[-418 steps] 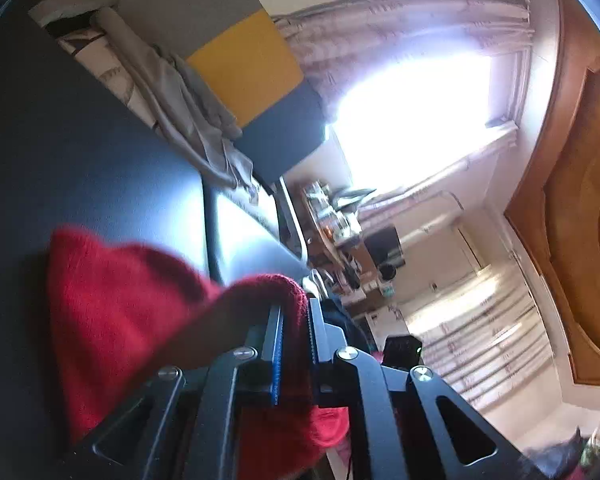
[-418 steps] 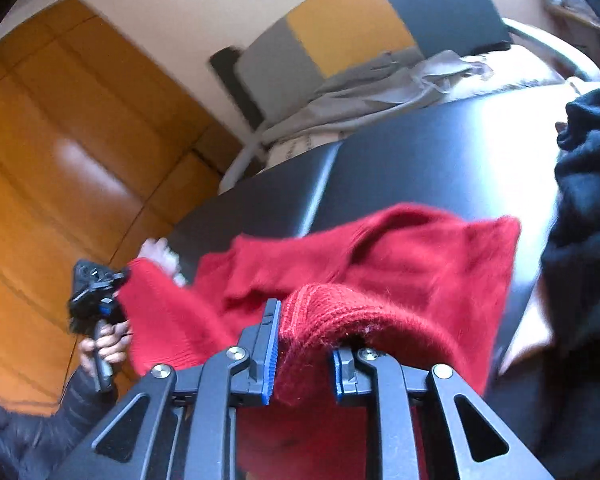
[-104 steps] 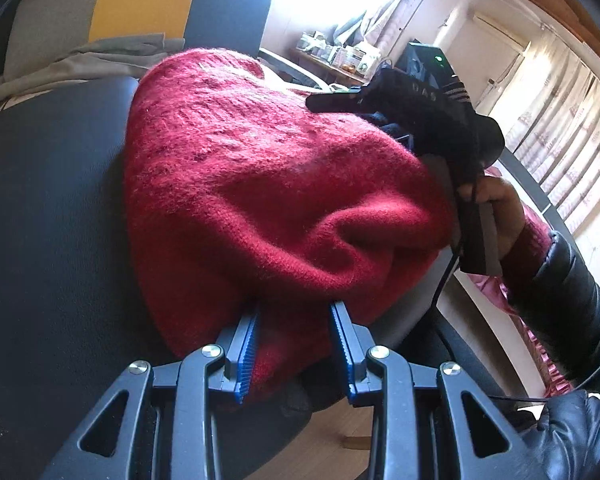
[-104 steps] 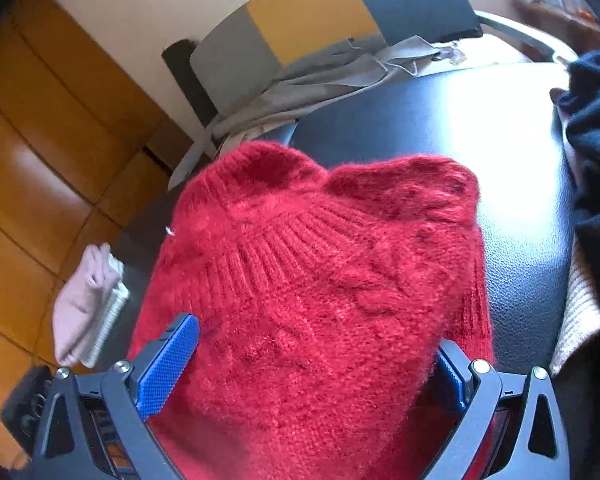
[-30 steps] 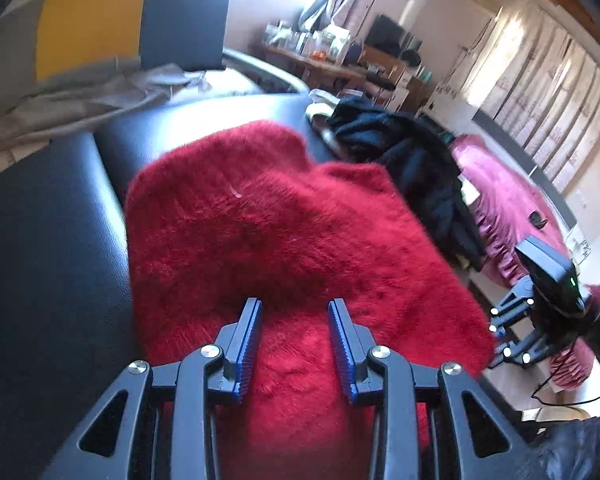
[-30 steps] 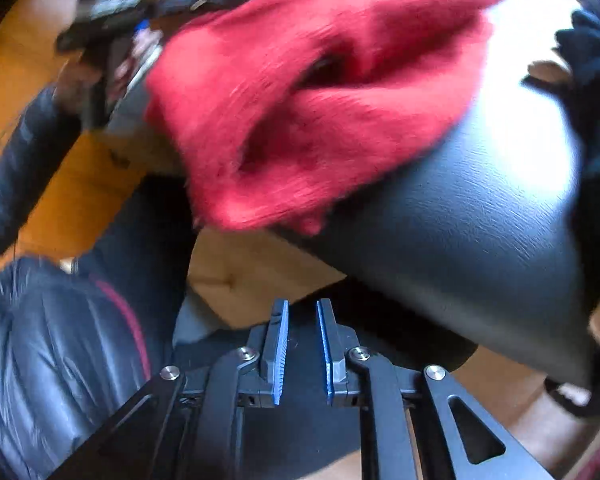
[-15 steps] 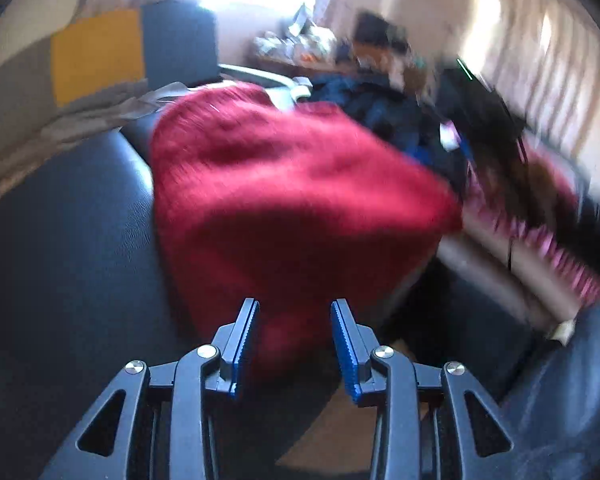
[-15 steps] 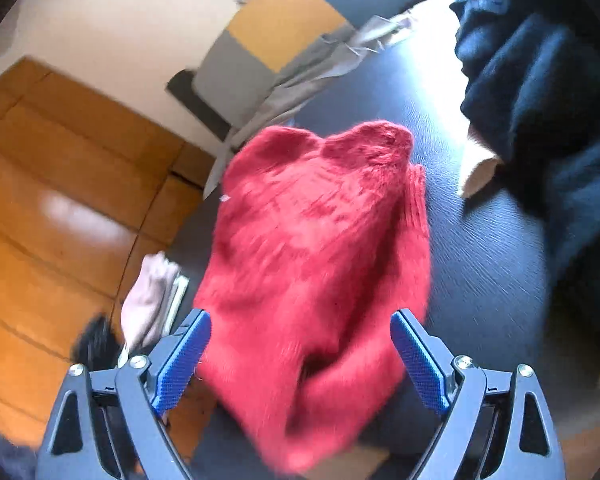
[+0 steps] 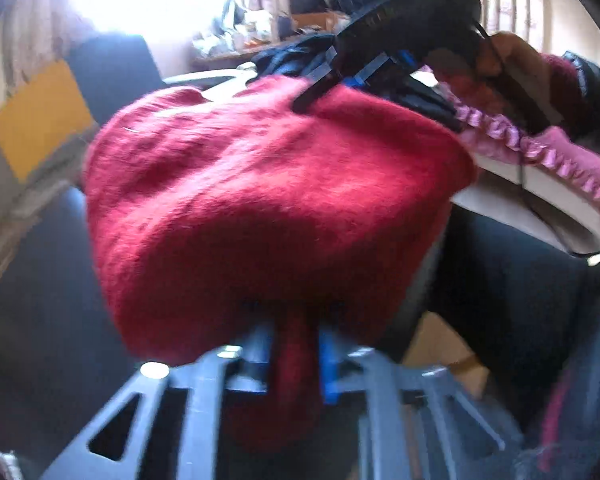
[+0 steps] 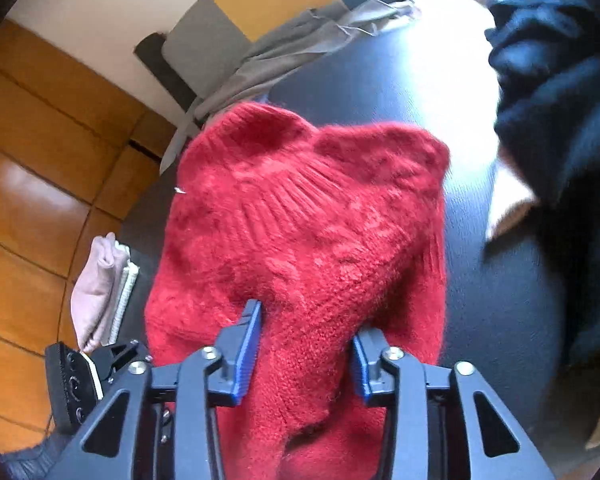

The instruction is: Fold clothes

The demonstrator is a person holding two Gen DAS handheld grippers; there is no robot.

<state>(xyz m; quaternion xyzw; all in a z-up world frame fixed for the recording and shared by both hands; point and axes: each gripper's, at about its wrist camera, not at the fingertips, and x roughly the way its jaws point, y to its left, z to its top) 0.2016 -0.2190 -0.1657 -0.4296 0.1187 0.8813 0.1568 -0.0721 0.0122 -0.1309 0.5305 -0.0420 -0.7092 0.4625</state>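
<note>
Where tongs [image 9: 294,354] gaped, both now pinch sweater [image 10: 300,220]

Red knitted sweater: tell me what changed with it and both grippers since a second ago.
Both grippers came back to the red knitted sweater. The left gripper, which hovered with open jaws, is closing on its near edge, knit bunched between the pads. The right gripper, then shut on nothing off the black padded surface, is closing around a thick fold. Unchanged: the sweater lies folded there, with the dark blue garment pile beside it.
</note>
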